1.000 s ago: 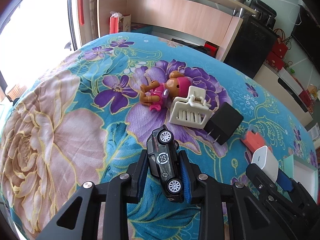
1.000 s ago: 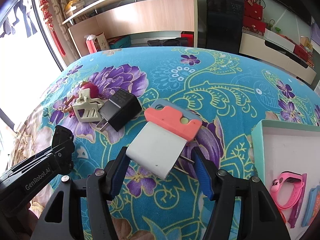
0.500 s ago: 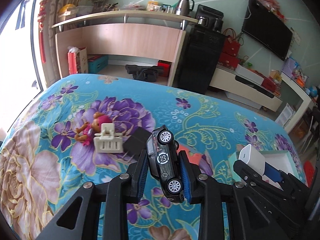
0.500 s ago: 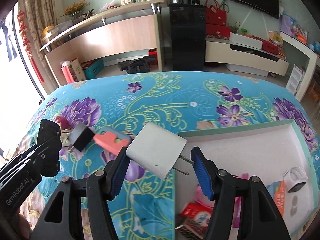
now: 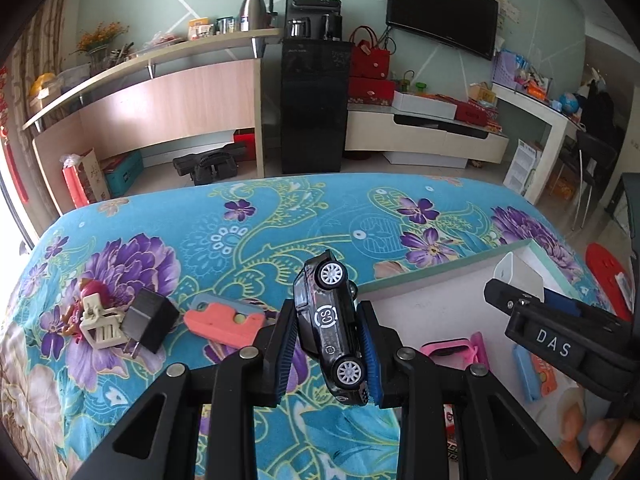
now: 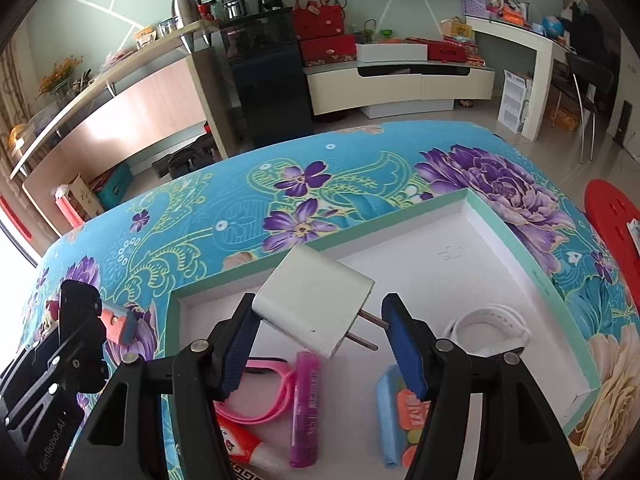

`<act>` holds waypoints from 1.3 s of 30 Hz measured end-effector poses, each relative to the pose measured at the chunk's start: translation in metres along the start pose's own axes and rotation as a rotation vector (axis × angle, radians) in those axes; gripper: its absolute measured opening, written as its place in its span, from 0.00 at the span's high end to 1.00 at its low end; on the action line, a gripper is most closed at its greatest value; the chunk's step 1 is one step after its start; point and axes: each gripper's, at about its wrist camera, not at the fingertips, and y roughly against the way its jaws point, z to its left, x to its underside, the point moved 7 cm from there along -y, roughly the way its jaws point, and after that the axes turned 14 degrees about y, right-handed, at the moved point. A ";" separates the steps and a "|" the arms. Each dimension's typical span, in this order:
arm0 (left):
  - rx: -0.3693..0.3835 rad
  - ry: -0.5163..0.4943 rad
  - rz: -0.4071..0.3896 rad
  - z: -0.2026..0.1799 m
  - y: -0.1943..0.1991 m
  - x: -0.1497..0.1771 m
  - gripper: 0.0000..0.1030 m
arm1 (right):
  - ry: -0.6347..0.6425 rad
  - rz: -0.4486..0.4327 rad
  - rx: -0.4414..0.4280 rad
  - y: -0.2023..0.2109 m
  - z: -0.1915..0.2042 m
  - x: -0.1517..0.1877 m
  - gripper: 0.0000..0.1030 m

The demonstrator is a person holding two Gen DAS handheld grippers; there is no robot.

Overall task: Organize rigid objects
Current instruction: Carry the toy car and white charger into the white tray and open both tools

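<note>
Carrying step: left tongs point(image 5: 328, 344) grip a black toy car point(image 5: 330, 326) at the tray's point(image 6: 400, 222) edge; right tongs point(image 6: 316, 338) clamp a white charger point(image 6: 314, 306) above it; next, lower and release both inside.

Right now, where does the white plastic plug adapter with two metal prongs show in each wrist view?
Left wrist view: the white plastic plug adapter is at the right edge, above the right gripper, over the tray.
Right wrist view: it is in the centre, held between the blue pads.
Shared landmark: the shallow white tray with the teal rim.
</note>
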 end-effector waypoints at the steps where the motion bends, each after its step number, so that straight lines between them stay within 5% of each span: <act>1: 0.007 -0.015 0.010 -0.007 -0.003 0.001 0.69 | -0.014 0.002 0.004 0.000 -0.005 0.001 0.37; 10: 0.025 -0.122 0.094 -0.054 -0.044 0.018 0.69 | -0.099 0.030 0.012 -0.008 -0.032 0.009 0.37; 29: 0.014 -0.125 0.116 -0.049 -0.061 0.029 0.67 | -0.079 0.074 0.001 -0.018 -0.023 0.014 0.37; 39: 0.021 -0.096 0.105 -0.046 -0.050 0.024 0.38 | -0.057 0.038 0.012 -0.007 -0.020 0.006 0.37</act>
